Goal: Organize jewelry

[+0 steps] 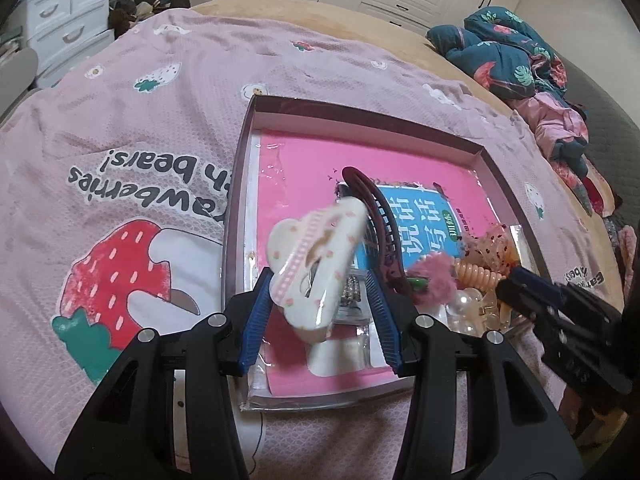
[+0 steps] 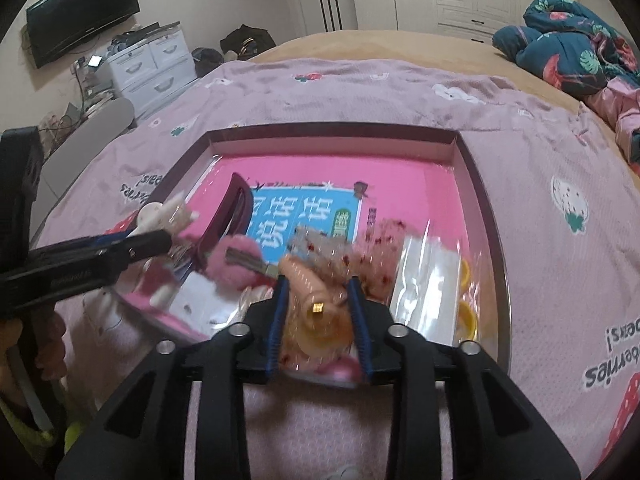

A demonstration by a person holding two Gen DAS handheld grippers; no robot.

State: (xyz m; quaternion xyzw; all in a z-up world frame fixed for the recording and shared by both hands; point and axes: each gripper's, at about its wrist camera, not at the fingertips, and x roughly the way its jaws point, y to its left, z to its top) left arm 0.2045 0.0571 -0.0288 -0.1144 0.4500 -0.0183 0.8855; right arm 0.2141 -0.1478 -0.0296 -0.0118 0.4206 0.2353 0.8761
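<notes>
My left gripper (image 1: 320, 284) is shut on a white hair claw clip (image 1: 312, 264) with pink dots, held tilted above the near left part of a shallow tray (image 1: 360, 110) lined with a pink book cover. A dark maroon hair comb (image 1: 376, 216) leans just behind the clip. In the right wrist view my right gripper (image 2: 318, 300) stands open low over the tray's (image 2: 332, 130) near edge. A peach spiral hair tie (image 2: 308, 280) with a gold bead, blurred, lies between its fingers. A pink pompom (image 2: 236, 264) sits to its left, and the left gripper (image 2: 160, 236) beyond that.
A clear plastic bag (image 2: 424, 280) and yellow pieces (image 2: 466, 312) lie in the tray's right part. The tray rests on a pink strawberry blanket (image 1: 140, 160) over a bed. A dark floral quilt (image 1: 508, 56) is heaped at the far right, and white drawers (image 1: 64, 20) stand at the far left.
</notes>
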